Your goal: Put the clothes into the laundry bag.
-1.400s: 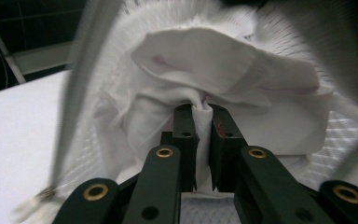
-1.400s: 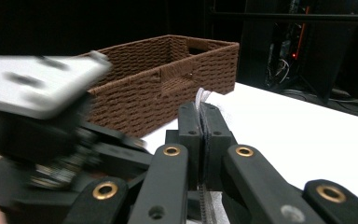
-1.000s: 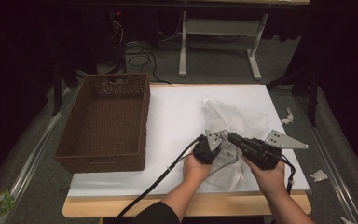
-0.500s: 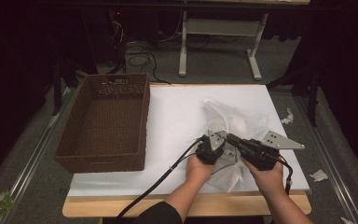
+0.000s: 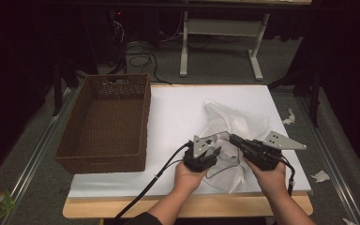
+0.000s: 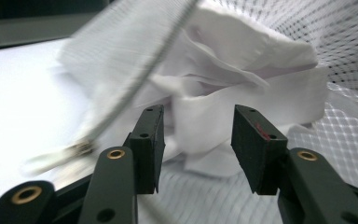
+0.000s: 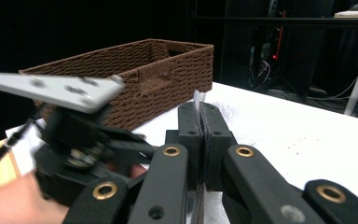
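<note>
Two black two-jaw grippers are seen: left gripper point(image 5: 212, 151), right gripper point(image 5: 235, 139). Each is topped by a grey three-cornered plate with small holes. Brass-ringed screw holes are set along the black jaw links. Left pad point(image 6: 257, 148) is marked red. A black cable is trailed from each. A dark sleeve edge is seen below the left gripper.

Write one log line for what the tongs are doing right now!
left tongs: open, at white cloth | right tongs: shut on mesh bag edge | basket: left of bag
</note>
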